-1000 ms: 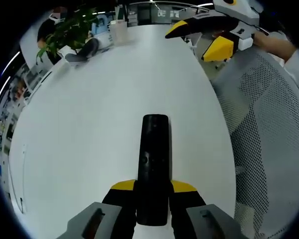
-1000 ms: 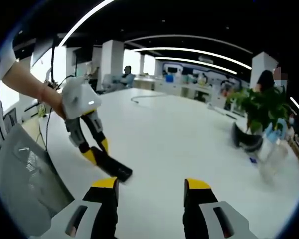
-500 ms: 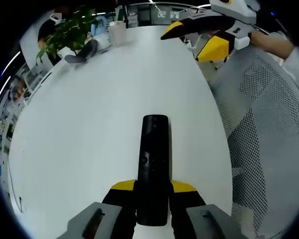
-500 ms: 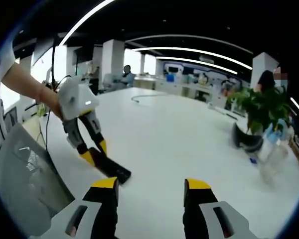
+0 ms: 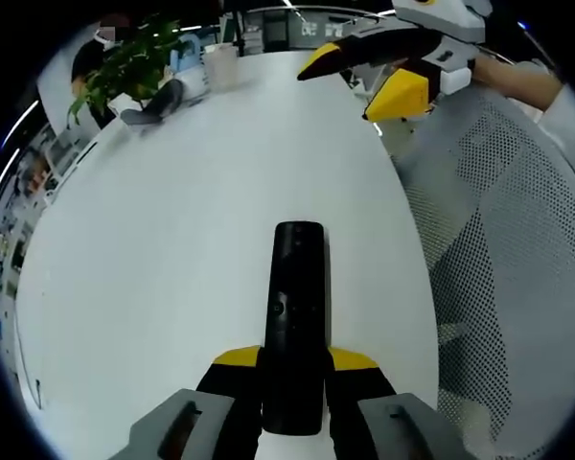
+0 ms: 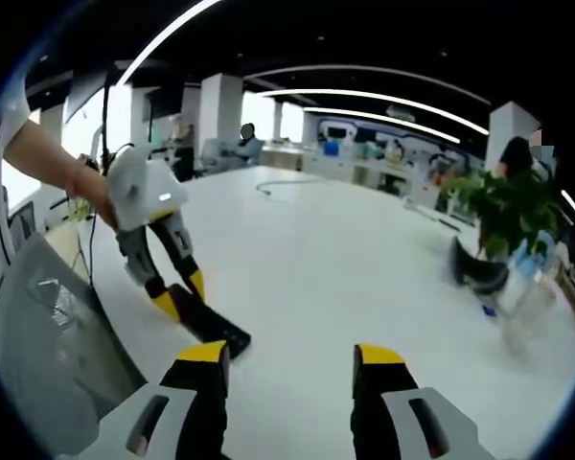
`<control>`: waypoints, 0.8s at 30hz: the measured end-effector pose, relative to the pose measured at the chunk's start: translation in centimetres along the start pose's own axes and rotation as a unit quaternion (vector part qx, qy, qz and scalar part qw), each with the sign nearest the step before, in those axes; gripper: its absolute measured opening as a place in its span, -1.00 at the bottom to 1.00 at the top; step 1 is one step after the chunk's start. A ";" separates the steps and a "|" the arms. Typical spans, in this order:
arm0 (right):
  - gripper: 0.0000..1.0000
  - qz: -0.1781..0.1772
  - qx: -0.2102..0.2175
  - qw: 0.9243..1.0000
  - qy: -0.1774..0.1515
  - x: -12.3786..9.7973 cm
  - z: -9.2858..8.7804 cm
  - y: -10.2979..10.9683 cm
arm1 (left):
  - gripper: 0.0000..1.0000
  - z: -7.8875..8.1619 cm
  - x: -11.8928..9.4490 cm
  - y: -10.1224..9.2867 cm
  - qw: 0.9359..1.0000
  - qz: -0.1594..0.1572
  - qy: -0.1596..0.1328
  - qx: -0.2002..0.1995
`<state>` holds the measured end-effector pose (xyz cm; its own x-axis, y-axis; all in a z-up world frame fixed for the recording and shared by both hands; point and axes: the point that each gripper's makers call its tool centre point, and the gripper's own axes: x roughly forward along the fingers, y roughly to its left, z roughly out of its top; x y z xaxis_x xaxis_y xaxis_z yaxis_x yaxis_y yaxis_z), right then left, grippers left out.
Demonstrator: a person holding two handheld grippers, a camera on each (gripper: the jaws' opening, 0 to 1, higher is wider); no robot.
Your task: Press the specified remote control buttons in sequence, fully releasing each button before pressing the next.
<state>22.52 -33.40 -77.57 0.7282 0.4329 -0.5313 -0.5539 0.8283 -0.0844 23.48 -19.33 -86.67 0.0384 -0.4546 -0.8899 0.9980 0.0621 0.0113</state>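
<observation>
A black remote [image 5: 297, 307] lies lengthwise along the left gripper view, pointing away over the white table [image 5: 172, 220]. My left gripper [image 5: 295, 359] is shut on its near end, with the yellow tips on either side. My right gripper [image 5: 350, 84] hangs at the upper right with its jaws apart, well away from the remote. In the right gripper view my right gripper [image 6: 289, 356] stands open with nothing between its tips. There the left gripper [image 6: 180, 295] is at the left, held by a hand, with the remote [image 6: 214, 328] slanting down toward the table [image 6: 345, 259].
A white mesh chair [image 5: 517, 249] stands along the table's right edge, also seen as the chair [image 6: 48, 345]. A potted plant [image 5: 125, 62], a cup [image 5: 218, 62] and a dark object [image 5: 158, 101] sit at the far end. A cable [image 6: 287, 187] lies farther off.
In the left gripper view the right gripper has drifted a little to the left, further over the table edge. The remote stays gripped in the same place between the left jaws.
</observation>
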 end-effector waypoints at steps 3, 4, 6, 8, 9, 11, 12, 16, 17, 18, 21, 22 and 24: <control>-0.02 0.003 -0.002 1.000 0.004 0.0 -0.1 0.1 | -0.52 0.0 0.0 -0.2 1.000 -0.001 -0.001 0.000; -0.03 0.003 -0.003 1.000 0.004 0.1 -0.1 0.2 | -0.52 0.0 0.0 -0.3 1.000 -0.001 -0.001 0.000; -0.03 0.005 -0.004 1.000 0.005 0.1 -0.1 0.3 | -0.52 0.1 0.0 -0.4 1.000 -0.001 -0.002 0.000; -0.04 0.007 -0.006 1.000 0.008 0.1 -0.2 0.3 | -0.52 0.1 0.0 -0.6 1.000 -0.001 -0.004 0.001; -0.05 0.008 -0.007 1.000 0.009 0.1 -0.2 0.4 | -0.52 0.1 0.0 -0.7 1.000 -0.001 -0.004 0.000; -0.06 0.011 -0.009 1.000 0.011 0.2 -0.3 0.5 | -0.52 0.1 0.0 -0.9 1.000 -0.001 -0.006 0.000; -0.06 0.012 -0.010 1.000 0.013 0.2 -0.3 0.6 | -0.52 0.1 0.0 -0.9 1.000 -0.002 -0.006 0.000; -0.08 0.016 -0.012 1.000 0.020 0.3 -0.6 0.7 | -0.52 0.1 0.0 -1.2 1.000 -0.002 -0.007 0.001; -0.08 0.017 -0.012 1.000 0.020 0.3 -0.6 0.8 | -0.52 0.2 0.0 -1.3 1.000 -0.002 -0.007 0.001; -0.09 0.018 -0.013 1.000 0.020 0.3 -0.6 0.8 | -0.52 0.2 0.0 -1.3 1.000 -0.002 -0.007 0.001; -0.11 0.021 -0.015 0.999 0.024 0.3 -0.7 1.0 | -0.52 0.2 0.0 -1.6 1.000 -0.003 -0.008 0.002; -0.11 0.022 -0.015 0.999 0.024 0.3 -0.7 1.1 | -0.52 0.2 0.0 -1.6 1.000 -0.003 -0.009 0.002; -0.12 0.025 -0.017 0.999 0.027 0.4 -0.8 1.2 | -0.52 0.2 0.0 -1.7 1.000 -0.003 -0.010 0.001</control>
<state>21.83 -32.56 -78.51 0.6777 0.4525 -0.5796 -0.6029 0.7932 -0.0857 21.74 -19.61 -86.60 0.0333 -0.4723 -0.8808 0.9984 0.0569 0.0072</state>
